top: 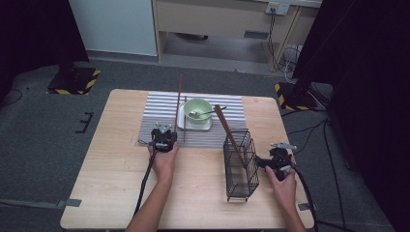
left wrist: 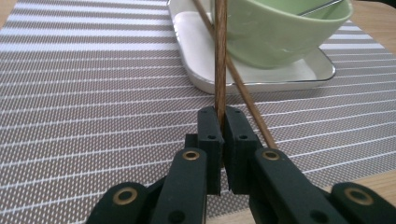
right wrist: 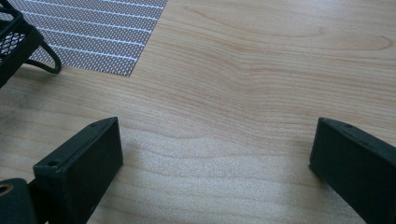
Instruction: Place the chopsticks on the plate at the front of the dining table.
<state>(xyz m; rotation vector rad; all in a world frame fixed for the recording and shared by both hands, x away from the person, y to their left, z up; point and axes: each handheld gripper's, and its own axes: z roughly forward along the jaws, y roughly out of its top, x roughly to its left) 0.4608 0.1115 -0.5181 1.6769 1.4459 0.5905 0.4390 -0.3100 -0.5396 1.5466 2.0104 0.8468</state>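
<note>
Clamping one upright chopstick, the left gripper; right gripper gapes over bare table

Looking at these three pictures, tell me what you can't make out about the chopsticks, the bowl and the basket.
- Held chopstick: its top runs off the upper edge of the left gripper view; the left gripper hides its lower end.
- Green bowl: contents too small in the high view beyond a spoon.
- Wire basket: cut off by the left edge of the right gripper view.
- Chopstick in the basket: lower end blurred behind the mesh.
</note>
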